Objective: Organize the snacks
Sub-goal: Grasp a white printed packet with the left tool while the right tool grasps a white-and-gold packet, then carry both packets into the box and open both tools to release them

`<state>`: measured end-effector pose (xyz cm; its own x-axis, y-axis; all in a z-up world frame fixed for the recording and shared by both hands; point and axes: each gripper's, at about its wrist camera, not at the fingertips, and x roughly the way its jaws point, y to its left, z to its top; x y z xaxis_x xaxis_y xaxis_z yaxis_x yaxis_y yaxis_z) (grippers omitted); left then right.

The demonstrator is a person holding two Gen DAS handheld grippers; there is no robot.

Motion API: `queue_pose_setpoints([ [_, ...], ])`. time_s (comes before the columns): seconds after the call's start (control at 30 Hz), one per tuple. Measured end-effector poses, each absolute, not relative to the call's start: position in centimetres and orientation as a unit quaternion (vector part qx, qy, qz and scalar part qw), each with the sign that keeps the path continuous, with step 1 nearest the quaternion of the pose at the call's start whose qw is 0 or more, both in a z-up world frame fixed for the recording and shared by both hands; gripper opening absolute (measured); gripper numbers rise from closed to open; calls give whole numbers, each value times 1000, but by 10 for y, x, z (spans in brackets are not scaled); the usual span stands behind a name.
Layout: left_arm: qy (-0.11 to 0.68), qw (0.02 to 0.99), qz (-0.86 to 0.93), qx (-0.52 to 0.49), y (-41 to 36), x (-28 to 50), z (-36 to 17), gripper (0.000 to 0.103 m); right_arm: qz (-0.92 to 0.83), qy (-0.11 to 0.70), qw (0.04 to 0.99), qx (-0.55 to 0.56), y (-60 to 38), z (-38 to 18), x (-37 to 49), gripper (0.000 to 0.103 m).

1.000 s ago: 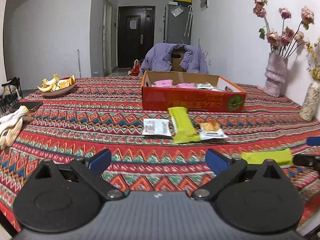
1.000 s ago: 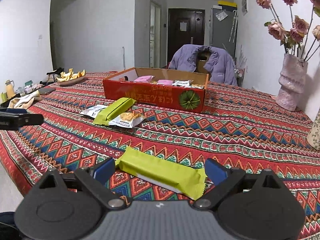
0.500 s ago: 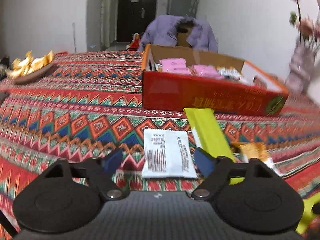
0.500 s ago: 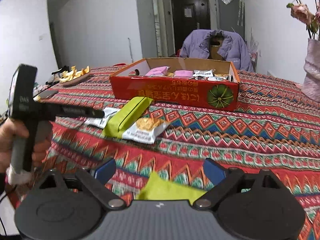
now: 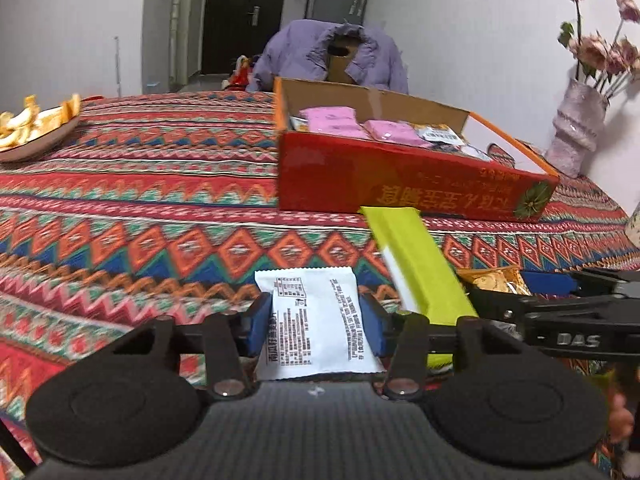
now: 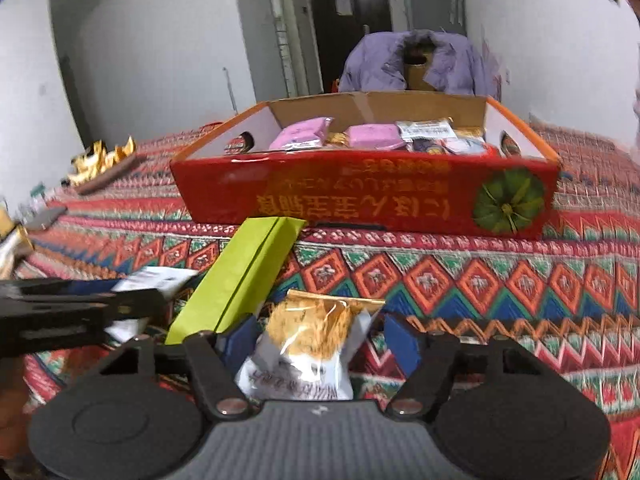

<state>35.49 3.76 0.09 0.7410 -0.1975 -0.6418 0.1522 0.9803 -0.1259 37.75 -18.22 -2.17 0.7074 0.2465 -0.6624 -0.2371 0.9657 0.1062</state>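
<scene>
A white snack packet (image 5: 312, 320) lies on the patterned tablecloth, and my left gripper (image 5: 315, 328) is closing on it, its blue pads pressing both side edges. To its right lies a long green bar (image 5: 416, 264). An orange-and-white snack packet (image 6: 312, 340) sits between the pads of my right gripper (image 6: 320, 342). Those jaws are closing, with small gaps still showing at the packet's sides. The green bar (image 6: 240, 276) lies just to its left. Behind stands an open red cardboard box (image 6: 360, 200) holding pink packets (image 6: 300, 138) and other snacks.
A plate of orange peels (image 5: 36, 128) sits at the far left of the table. A vase of dried flowers (image 5: 576, 128) stands at the far right. A chair with a purple jacket (image 5: 332, 52) is behind the box. The other gripper (image 5: 560, 312) is close beside.
Both grippers moved forward and down towards the snacks and narrowed their jaws. The left came around the white packet. The right left the near green bar and reached the orange packet.
</scene>
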Motion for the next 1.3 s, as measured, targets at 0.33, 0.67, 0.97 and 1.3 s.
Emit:
queue_pose_setpoints([
  [0.33, 323, 943, -55, -59, 64, 329, 27, 47, 130, 356, 925, -28, -179, -16, 362, 48],
  [0.67, 296, 948, -103, -49, 22, 278, 54, 47, 112, 321, 940, 7, -226, 7, 297, 48],
  [0.97, 286, 948, -135, -29, -30, 261, 65, 47, 101, 301, 947, 43, -274, 14, 270, 48],
  [1.3, 259, 955, -141, -24, -50, 317, 95, 47, 169, 264, 947, 67, -293, 53, 325, 48],
])
